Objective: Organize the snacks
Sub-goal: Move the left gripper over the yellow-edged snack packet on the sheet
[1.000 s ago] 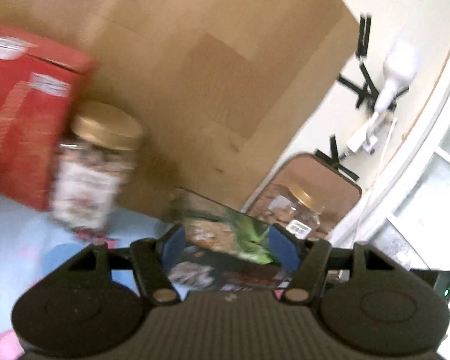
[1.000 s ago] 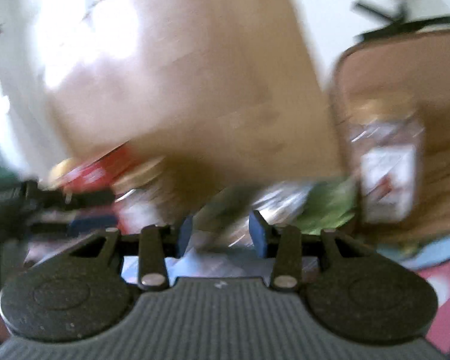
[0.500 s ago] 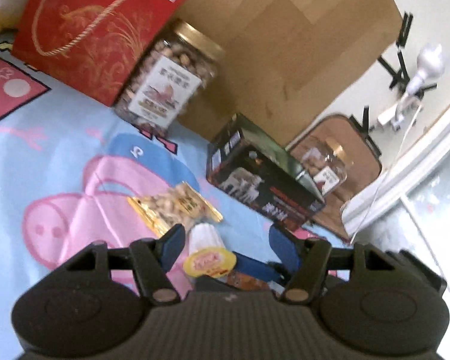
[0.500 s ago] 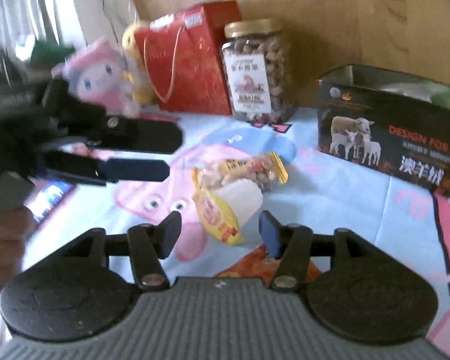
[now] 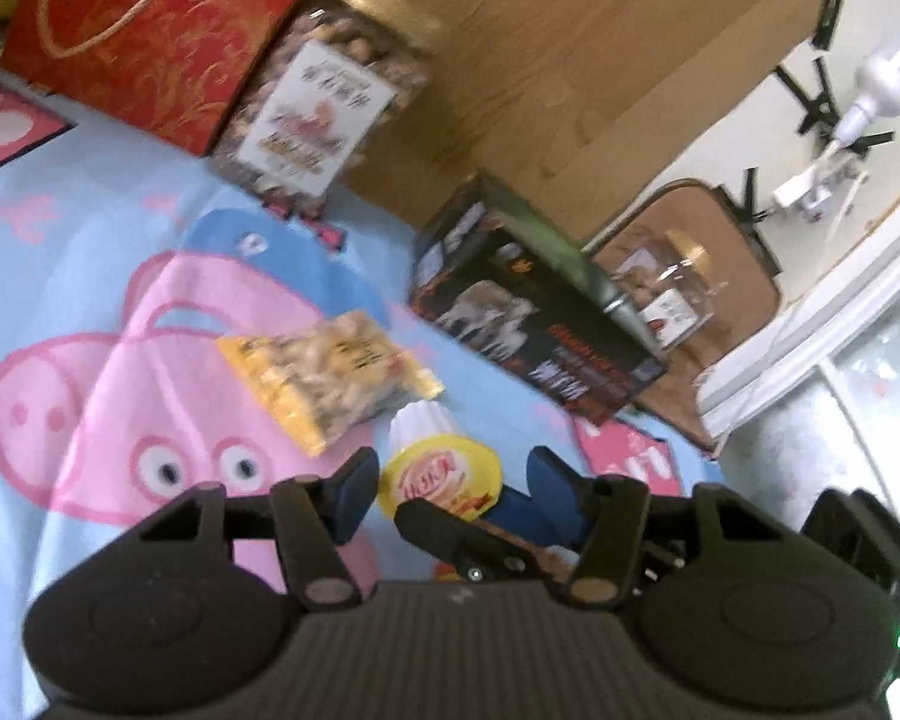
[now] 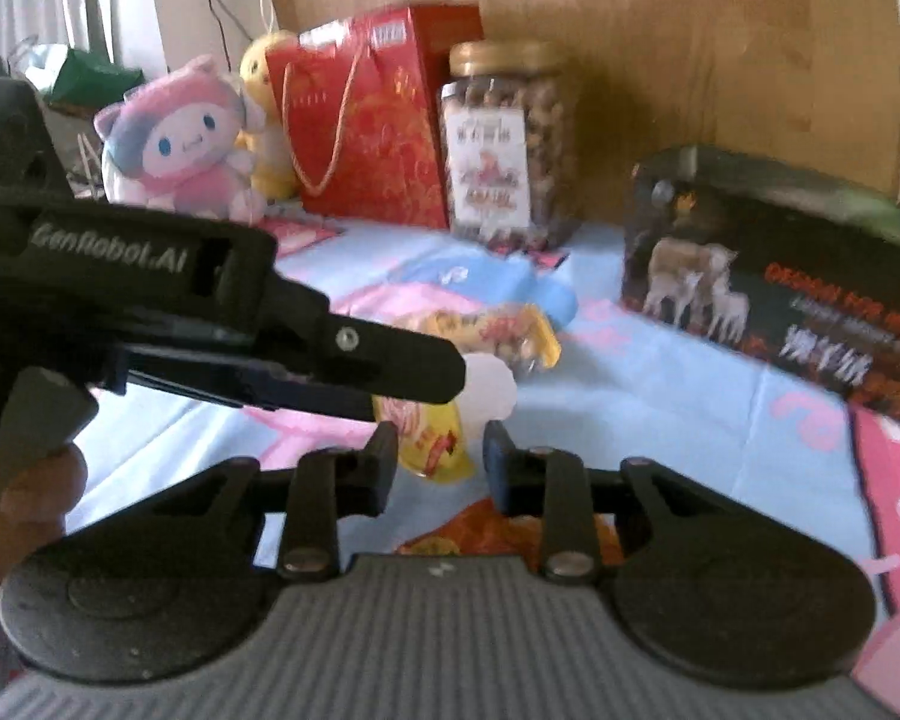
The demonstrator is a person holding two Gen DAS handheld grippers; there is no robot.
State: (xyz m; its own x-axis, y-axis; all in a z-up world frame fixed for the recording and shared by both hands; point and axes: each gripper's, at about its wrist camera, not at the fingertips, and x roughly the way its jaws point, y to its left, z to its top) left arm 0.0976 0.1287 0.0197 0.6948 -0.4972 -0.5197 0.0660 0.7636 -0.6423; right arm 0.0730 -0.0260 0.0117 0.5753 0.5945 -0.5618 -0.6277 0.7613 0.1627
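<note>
Both tools are closing around 1 yellow-lidded jelly cup [image 5: 440, 468] lying on the cartoon-print surface [image 5: 78, 276]: left tool [image 5: 447, 489] half spread, right tool [image 6: 441, 456] narrower, neither clearly pinching. Beyond: 1 nut packet [image 5: 330, 378], 1 dark box [image 5: 540, 324], 2 nut jars, 1 red gift bag [image 5: 150, 30].

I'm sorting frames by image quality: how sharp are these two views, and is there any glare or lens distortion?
Left wrist view: motion-smeared; the nut jar label and the dark sheep-print box text are unreadable, the window at right is blown out, and the fisheye bends the whole scene. Right wrist view: softer than crisp, yet the plush toy and the red gift bag read clearly; the bright window washes out the top left.
</note>
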